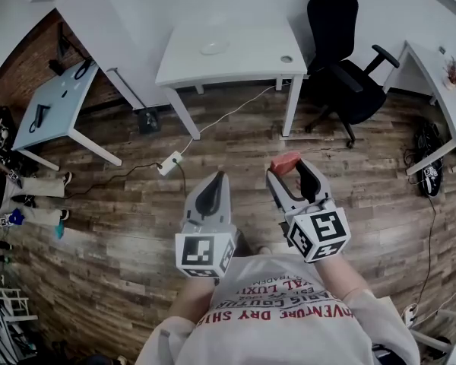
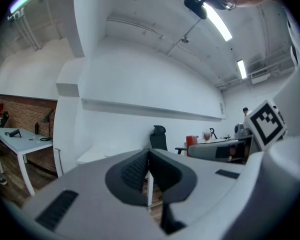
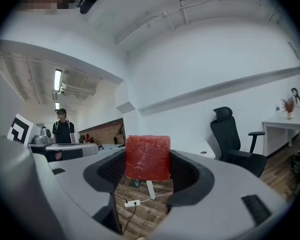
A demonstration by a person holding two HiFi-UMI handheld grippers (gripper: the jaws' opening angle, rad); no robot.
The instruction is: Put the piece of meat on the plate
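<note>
A red block of meat sits clamped between the black pads of my right gripper. In the head view the meat shows at the tip of the right gripper, held level above the wooden floor. My left gripper is beside it, to the left, with its jaws together and nothing between them; its tip points at the white table. A white plate lies on the white table ahead, well beyond both grippers.
A black office chair stands right of the table. A power strip and cables lie on the floor before it. A light blue desk stands at left, another white desk at right. A person stands far off.
</note>
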